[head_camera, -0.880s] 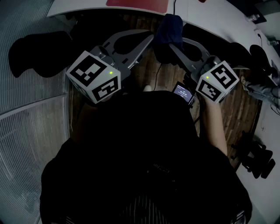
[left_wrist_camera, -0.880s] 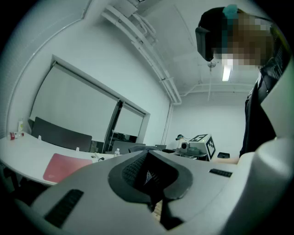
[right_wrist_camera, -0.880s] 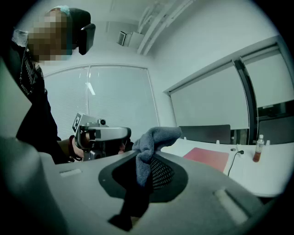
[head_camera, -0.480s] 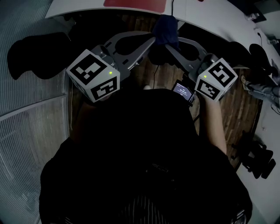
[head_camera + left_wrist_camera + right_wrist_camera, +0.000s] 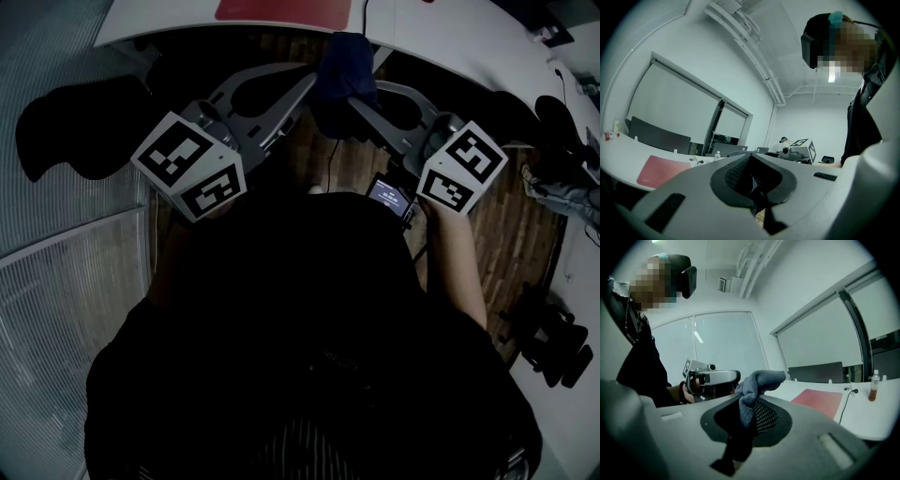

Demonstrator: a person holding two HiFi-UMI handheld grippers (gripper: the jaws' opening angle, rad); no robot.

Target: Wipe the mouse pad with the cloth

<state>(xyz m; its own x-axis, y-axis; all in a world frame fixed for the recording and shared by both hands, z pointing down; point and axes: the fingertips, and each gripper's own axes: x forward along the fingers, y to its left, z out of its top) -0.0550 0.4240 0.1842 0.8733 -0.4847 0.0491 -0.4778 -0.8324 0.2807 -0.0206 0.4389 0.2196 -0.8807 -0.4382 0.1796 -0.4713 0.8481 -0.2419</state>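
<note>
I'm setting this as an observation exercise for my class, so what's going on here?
A person holds tongs in each hand. The right tongs are shut on a blue-grey cloth, held near the white desk's edge. The left tongs are shut and empty beside it. The red mouse pad lies on the desk, not yet touched.

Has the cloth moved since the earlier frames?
Yes, slightly: the cloth, in the right tool, has shifted left, toward the right end of the red mouse pad.
</note>
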